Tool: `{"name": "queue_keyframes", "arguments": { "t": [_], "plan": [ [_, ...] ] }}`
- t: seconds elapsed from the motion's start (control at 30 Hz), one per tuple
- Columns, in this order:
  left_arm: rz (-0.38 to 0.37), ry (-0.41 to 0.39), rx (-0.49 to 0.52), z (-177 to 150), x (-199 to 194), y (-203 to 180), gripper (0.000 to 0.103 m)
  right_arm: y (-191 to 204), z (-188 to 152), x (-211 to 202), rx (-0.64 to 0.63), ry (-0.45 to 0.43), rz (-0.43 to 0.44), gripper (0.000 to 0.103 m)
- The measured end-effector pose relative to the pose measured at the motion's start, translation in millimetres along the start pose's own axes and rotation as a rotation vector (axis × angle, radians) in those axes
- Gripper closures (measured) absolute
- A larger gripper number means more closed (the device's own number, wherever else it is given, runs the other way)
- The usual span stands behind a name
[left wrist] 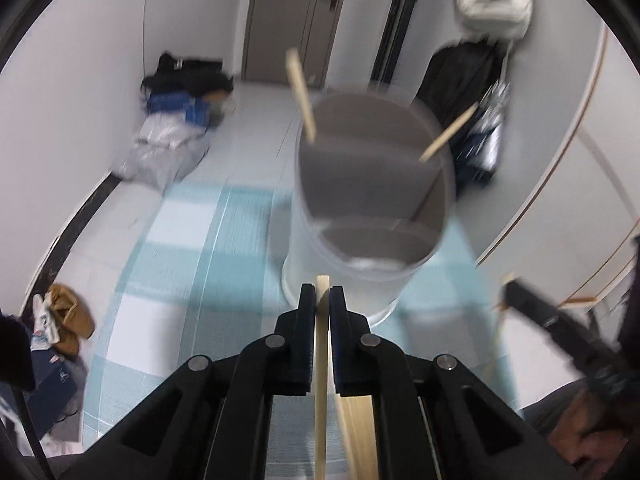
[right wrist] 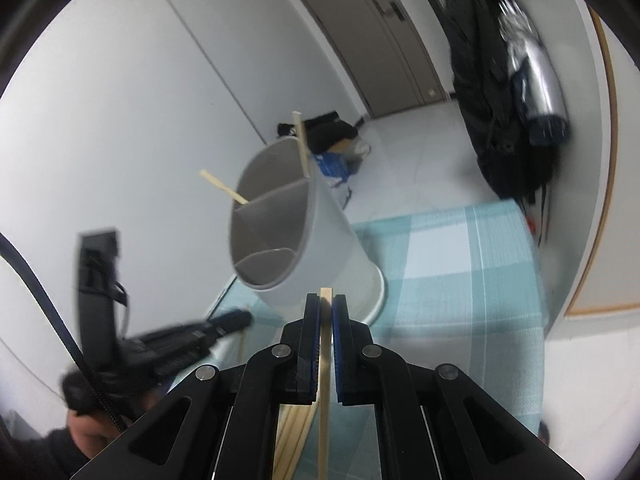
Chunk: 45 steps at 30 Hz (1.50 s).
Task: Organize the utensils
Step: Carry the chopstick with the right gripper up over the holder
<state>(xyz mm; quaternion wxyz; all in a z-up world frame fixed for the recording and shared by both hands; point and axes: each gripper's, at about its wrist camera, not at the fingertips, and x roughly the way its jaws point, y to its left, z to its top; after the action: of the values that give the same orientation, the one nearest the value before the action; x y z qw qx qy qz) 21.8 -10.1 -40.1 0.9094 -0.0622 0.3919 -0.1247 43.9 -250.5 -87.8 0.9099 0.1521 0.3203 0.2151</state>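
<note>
Two chopsticks (left wrist: 302, 96) are already parked in the holder (left wrist: 360, 216) on the mat (left wrist: 180, 240). One more is pinched by the left gripper (left wrist: 322, 300), another by the right gripper (right wrist: 326, 308). Spares (right wrist: 290, 436) are left below, so roughly halfway.

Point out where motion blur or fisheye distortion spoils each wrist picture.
Left wrist view: the grey utensil holder and floor clutter smear with motion blur, while the left gripper and its chopstick stay sharp. Right wrist view: the holder is crisper, the other gripper at left blurs, and the walls bow.
</note>
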Motion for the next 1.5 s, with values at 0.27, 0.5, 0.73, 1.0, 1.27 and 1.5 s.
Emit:
{"name": "queue_keyframes", "arguments": {
  "t": [0.27,0.5,0.73,1.0,1.27,1.5],
  "plan": [
    [-0.028,-0.11,0.021,9.9,-24.9,-2.2,0.1,24.2,-3.9,-18.6,-0.084,-0.08,-0.036,0.098],
    [-0.039,-0.123,0.061,9.1,-34.3,-9.2,0.1,42.8,-3.8,-27.3,-0.146,-0.12,-0.063,0.098],
    [-0.028,-0.126,0.061,9.0,-42.0,-7.5,0.1,52.3,-1.0,-27.6,-0.181,-0.127,-0.067,0.098],
    [-0.029,-0.134,0.068,18.9,-51.7,-4.6,0.1,53.8,1.7,-35.5,-0.163,-0.149,-0.049,0.098],
    [-0.055,-0.153,0.07,38.0,-62.3,-6.5,0.1,60.8,19.2,-49.1,-0.149,-0.191,-0.016,0.098],
    [-0.086,-0.185,0.059,67.7,-74.3,-10.9,0.1,74.2,49.0,-55.3,-0.166,-0.221,0.004,0.098]
  ]
}}
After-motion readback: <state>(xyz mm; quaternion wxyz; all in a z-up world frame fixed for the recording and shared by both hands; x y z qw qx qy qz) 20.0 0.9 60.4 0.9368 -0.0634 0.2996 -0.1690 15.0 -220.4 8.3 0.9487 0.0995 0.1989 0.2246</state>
